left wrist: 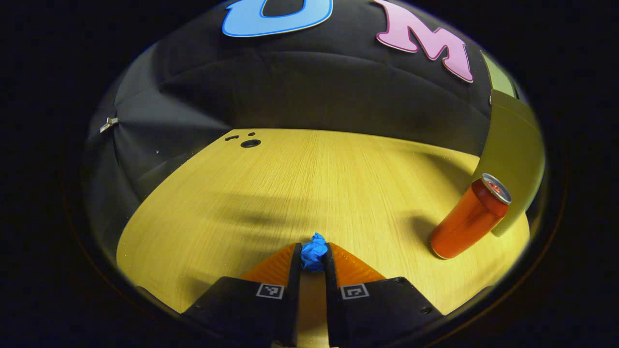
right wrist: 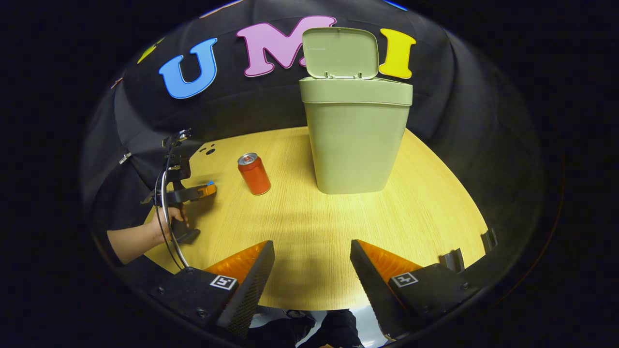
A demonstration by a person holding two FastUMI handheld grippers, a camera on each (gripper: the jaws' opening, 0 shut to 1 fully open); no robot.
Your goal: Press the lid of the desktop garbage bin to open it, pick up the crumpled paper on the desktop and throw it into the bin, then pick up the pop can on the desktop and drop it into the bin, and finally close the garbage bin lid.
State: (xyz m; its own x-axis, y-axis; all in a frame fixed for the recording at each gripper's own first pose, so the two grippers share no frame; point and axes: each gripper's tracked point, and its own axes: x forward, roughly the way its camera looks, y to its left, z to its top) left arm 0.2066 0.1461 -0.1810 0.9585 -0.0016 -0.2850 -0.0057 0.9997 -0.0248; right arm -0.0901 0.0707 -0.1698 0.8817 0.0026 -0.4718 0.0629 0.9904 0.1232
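Paper (left wrist: 314, 252) sits squeezed between the left tongs (left wrist: 313, 258), soft and light, so a gentle pinch should do. Right tongs (right wrist: 312, 261) gape wide, holding nothing.

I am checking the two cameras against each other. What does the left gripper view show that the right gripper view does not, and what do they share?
Left gripper view: a close look at the blue paper pinched between the left gripper fingers.

Right gripper view: the whole bin with its lid up, the hand holding the left gripper, and the right gripper with fingers wide apart.

Both: the can standing upright on the table, and part of the bin.
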